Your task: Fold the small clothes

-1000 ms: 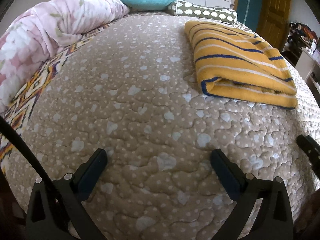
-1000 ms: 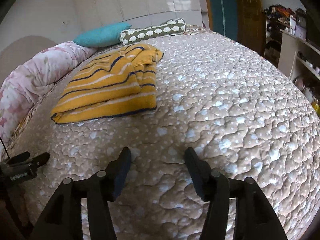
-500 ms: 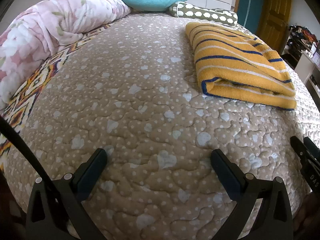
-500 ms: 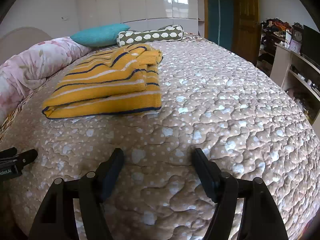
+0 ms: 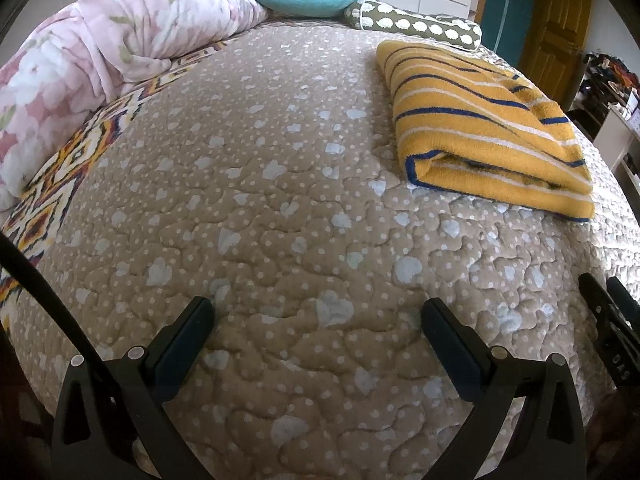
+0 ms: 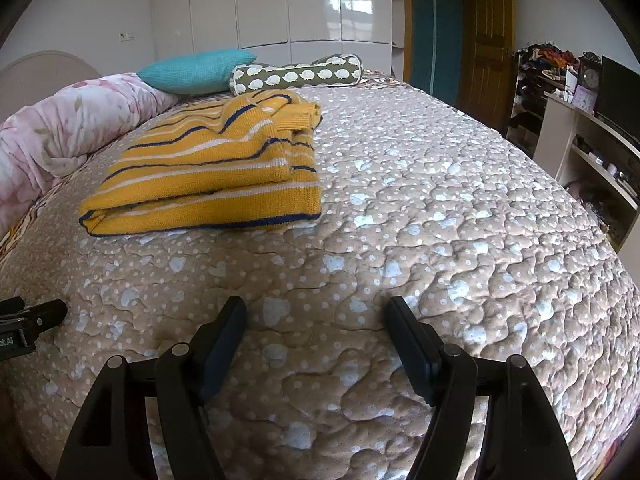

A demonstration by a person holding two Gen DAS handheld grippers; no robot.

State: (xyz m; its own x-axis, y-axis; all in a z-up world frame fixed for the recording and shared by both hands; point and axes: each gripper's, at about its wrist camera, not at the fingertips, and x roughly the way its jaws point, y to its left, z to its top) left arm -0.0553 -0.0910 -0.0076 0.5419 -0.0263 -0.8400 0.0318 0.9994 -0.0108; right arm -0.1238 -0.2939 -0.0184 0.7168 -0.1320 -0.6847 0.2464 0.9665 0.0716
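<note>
Bed: while both tools hung over its near end, the tan quilted bedspread (image 6: 440,208), dotted with pale hearts and spots, filled the space ahead of them.
Left gripper (image 5: 318,312): its jaws stood wide apart with only bedspread showing between them, nothing held.
Right gripper (image 6: 316,312): its jaws had just been opening and stood apart, nothing between them but quilt.
Sweater: the yellow sweater (image 6: 212,176) with navy and white stripes lay folded flat on the bedspread, well ahead of the right gripper and off to its left; from the left gripper it lay ahead and to the right (image 5: 480,128).
Far end of bed: beyond the sweater lay a teal pillow (image 6: 196,72) and, beside it, an olive bolster (image 6: 296,76) with a pale pattern.
Left of the tools: a rolled pink floral duvet (image 5: 112,52) ran along that edge, over a zigzag-patterned sheet (image 5: 60,184).
Room: glossy white wardrobe doors (image 6: 312,4) stood behind the bed; a wooden door (image 6: 490,36) and cluttered shelves (image 6: 584,148) stood to the right of the right gripper.
</note>
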